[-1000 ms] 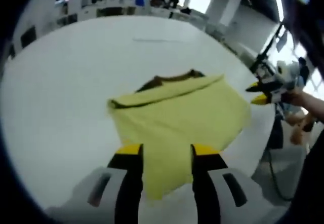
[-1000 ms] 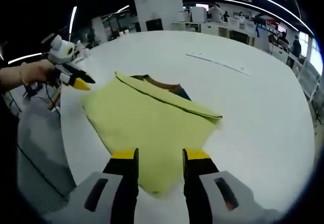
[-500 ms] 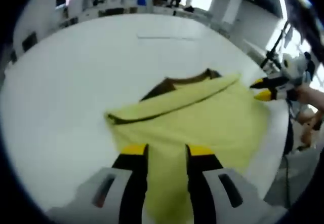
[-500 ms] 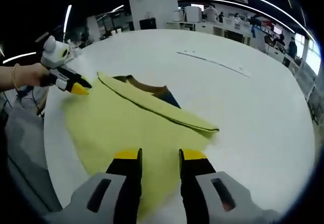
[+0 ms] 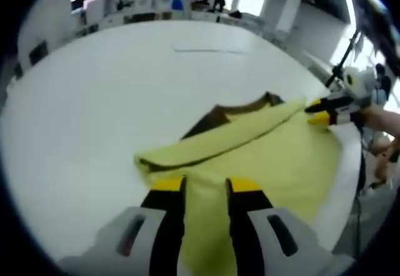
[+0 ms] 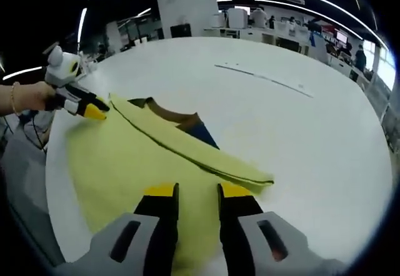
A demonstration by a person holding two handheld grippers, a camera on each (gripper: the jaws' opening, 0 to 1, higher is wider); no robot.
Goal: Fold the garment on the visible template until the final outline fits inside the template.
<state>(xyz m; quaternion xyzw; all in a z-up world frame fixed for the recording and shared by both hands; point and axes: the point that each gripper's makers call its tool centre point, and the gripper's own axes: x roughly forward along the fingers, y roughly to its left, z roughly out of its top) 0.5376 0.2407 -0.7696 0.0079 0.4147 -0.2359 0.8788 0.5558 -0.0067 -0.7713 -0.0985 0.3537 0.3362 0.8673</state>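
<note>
Two tools are working the yellow garment (image 5: pixel 262 157): your left tool (image 5: pixel 199 185) and right tool (image 6: pixel 189 192) are each sitting nearly closed over cloth at its near edge, though a real grip is unclear. It is lying part-folded on the tabletop (image 6: pixel 300 132). Next, you are carrying that edge over the far fold. No containers here.

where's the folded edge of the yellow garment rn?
In the right gripper view, the yellow garment's folded edge runs diagonally from the left hand-held gripper toward the white table's middle, beside the dark collar.
</note>
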